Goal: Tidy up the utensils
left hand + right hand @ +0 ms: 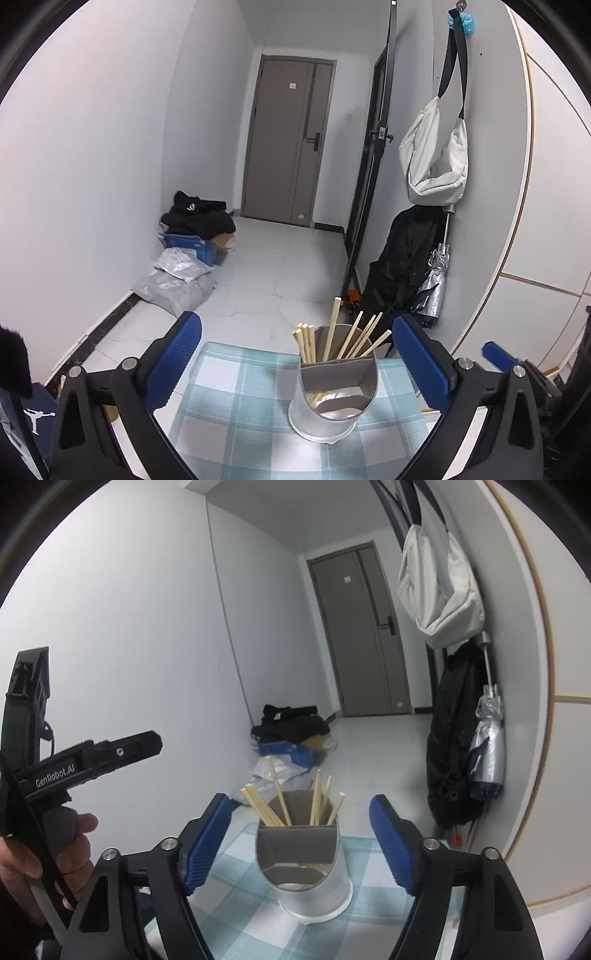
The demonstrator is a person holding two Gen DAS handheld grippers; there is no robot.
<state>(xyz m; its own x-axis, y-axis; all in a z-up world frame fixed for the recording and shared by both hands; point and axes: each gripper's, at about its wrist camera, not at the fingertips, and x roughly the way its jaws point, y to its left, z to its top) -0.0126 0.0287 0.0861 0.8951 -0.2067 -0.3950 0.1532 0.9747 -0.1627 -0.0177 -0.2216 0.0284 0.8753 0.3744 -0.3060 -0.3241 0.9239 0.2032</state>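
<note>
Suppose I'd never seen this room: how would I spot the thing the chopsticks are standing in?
Find the small table with the blue-and-white checked cloth in the white hallway. On it stands a single shiny metal holder, round, split by a partition; the wooden chopsticks lean out of its far compartment, while its near one looks almost empty. Nothing else stands on the cloth.

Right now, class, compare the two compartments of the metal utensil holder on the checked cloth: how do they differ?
The utensil holder has a divider across it. The rear compartment holds the wooden chopsticks, which stand leaning and stick out above the rim. The front compartment holds nothing upright; you can see down to its shiny bottom. Both share the same metal wall and stand on the checked cloth.
</note>
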